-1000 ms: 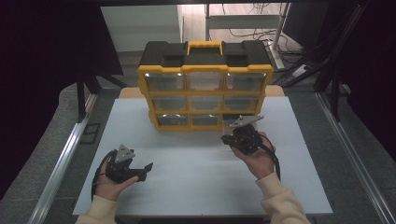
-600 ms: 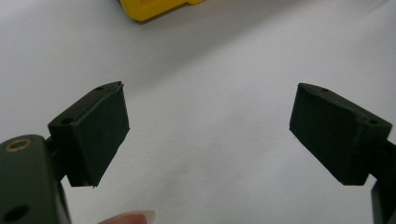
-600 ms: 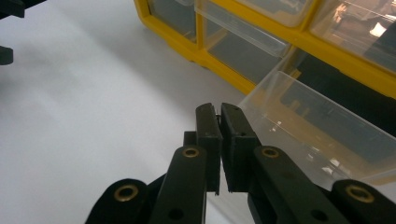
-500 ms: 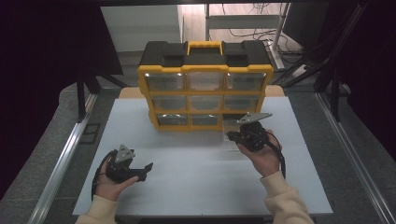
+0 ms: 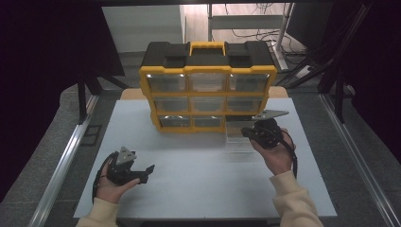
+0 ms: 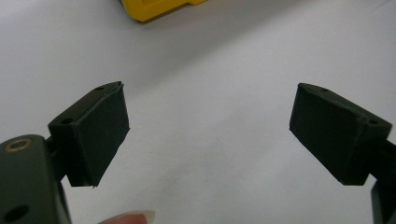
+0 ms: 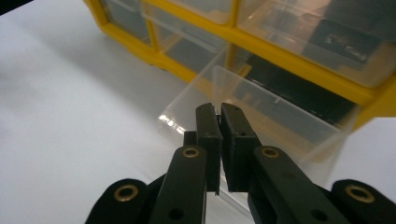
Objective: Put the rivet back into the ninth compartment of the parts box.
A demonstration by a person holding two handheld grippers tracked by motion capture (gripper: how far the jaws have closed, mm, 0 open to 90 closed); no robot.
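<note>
A yellow and black organizer (image 5: 208, 71) with several clear drawers stands at the back of the white table (image 5: 198, 189). One clear drawer (image 5: 236, 138) sticks out of its bottom right slot onto the table. My right gripper (image 5: 245, 132) is shut on that drawer's front wall. In the right gripper view the jaws (image 7: 220, 112) pinch the thin rim of the clear drawer (image 7: 275, 112), which looks empty, under the organizer (image 7: 299, 56). My left gripper (image 5: 147, 174) rests open at the front left, holding nothing. Its wide-apart jaws (image 6: 208, 130) frame bare table.
A yellow corner of the organizer (image 6: 154, 7) lies beyond the left jaws. Metal rails (image 5: 66, 161) run along both sides of the table. A shelf and cables (image 5: 246, 19) stand behind the organizer.
My right gripper has shifted a little to the right and away along the organizer's bottom row. The left gripper has stayed put and open.
</note>
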